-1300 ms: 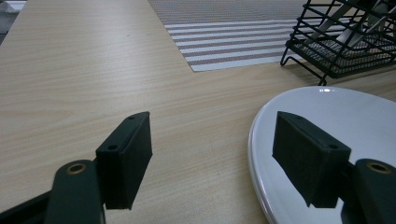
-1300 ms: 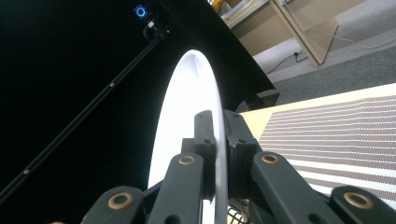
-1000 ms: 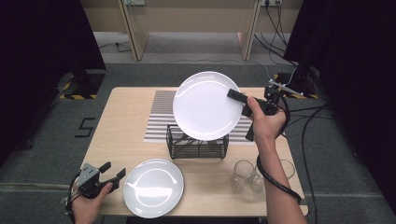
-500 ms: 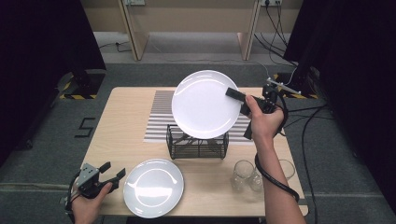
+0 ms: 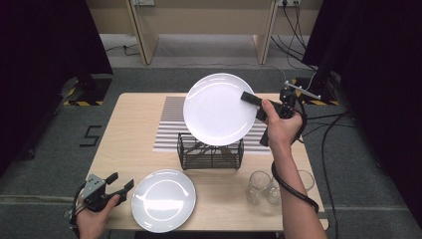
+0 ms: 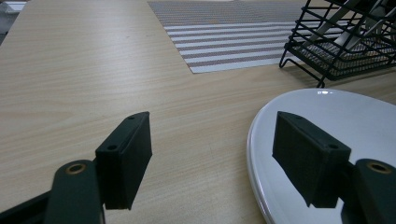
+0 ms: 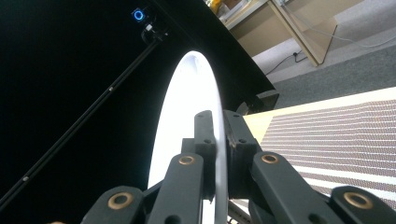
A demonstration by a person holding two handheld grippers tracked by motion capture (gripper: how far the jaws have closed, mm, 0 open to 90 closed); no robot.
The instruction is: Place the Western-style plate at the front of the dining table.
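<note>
Right gripper (image 5: pixel 251 99) clamps rim of white plate (image 5: pixel 219 109), held tilted above black wire rack (image 5: pixel 211 152), cutlery inside. Left gripper (image 6: pixel 212 154) jaws wide, empty, second plate (image 6: pixel 355 140) just beside.

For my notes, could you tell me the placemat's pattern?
The placemat has grey and white stripes, clearest in the left gripper view.

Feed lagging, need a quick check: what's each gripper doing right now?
Left gripper: open, holding nothing, beside the round white plate on the table.
Right gripper: shut on the rim of the raised round white plate, above the black wire rack.
</note>
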